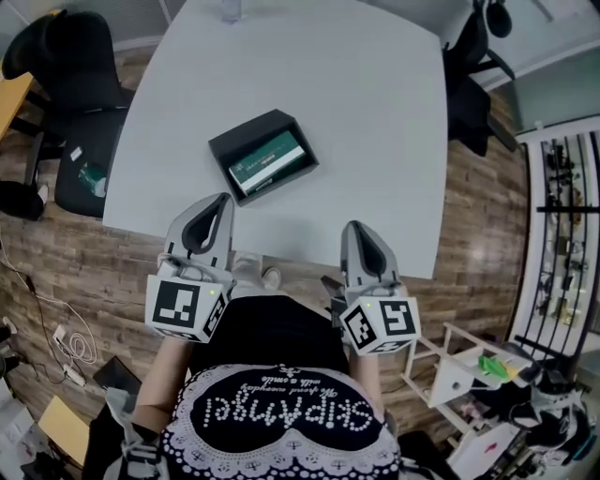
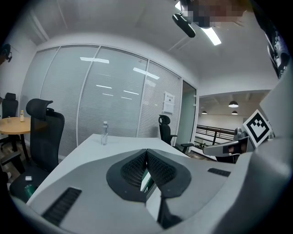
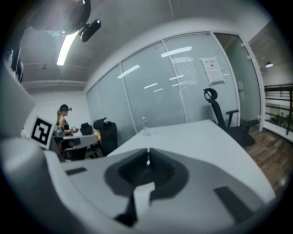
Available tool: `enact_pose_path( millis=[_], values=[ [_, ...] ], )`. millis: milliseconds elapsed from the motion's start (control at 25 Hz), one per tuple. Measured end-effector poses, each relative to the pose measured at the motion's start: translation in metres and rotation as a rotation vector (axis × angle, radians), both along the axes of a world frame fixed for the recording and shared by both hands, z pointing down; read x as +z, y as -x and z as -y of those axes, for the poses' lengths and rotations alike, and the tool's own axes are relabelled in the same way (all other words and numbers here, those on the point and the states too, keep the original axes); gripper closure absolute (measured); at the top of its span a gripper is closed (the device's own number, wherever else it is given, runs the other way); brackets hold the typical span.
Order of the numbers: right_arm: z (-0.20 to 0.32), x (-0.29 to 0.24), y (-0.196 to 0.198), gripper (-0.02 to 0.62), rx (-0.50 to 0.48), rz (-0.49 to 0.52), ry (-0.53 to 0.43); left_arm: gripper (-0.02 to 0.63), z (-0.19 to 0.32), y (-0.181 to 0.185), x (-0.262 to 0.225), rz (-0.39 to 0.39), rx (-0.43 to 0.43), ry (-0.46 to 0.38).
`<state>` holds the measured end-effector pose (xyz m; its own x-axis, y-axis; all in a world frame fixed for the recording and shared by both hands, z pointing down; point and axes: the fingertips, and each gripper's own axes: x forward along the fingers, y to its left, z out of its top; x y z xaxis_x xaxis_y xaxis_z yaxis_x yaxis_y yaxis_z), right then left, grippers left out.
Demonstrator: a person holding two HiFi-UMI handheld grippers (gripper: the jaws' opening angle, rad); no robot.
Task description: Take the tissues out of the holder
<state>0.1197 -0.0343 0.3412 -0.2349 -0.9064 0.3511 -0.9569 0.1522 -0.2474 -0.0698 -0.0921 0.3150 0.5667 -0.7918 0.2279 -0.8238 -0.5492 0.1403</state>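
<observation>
While your left gripper [image 1: 221, 201] and right gripper [image 1: 355, 228] are holding jaws pressed together, you are risking shoving the holder [image 1: 228, 143], missing the tissues [image 1: 270, 161].

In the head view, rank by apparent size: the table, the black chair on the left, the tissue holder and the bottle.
1. table
2. chair
3. tissue holder
4. bottle, farthest away and cut off by the top edge

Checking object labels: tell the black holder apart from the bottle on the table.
The holder is black, low and open-topped; the bottle is clear, tall and upright. The holder lies toward the near edge; the bottle stands at the far edge. Both rest on the white table.
</observation>
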Motion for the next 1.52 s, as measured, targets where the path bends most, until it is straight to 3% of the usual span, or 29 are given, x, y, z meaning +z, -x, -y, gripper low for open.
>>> enact_pose_path(
  millis=[560, 1120, 1520],
  values=[
    [0.061, 0.01, 0.019, 0.56, 0.05, -0.006, 0.011, 0.577, 0.067, 0.023, 0.018, -0.004, 0.038, 0.022],
    [0.078, 0.027, 0.011, 0.56, 0.067, -0.003, 0.067, 0.577, 0.08, 0.023, 0.044, 0.008, 0.035, 0.098],
    [0.092, 0.041, 0.007, 0.56, -0.009, 0.019, 0.099, 0.577, 0.074, 0.018, 0.055, 0.053, -0.009, 0.136]
  ],
)
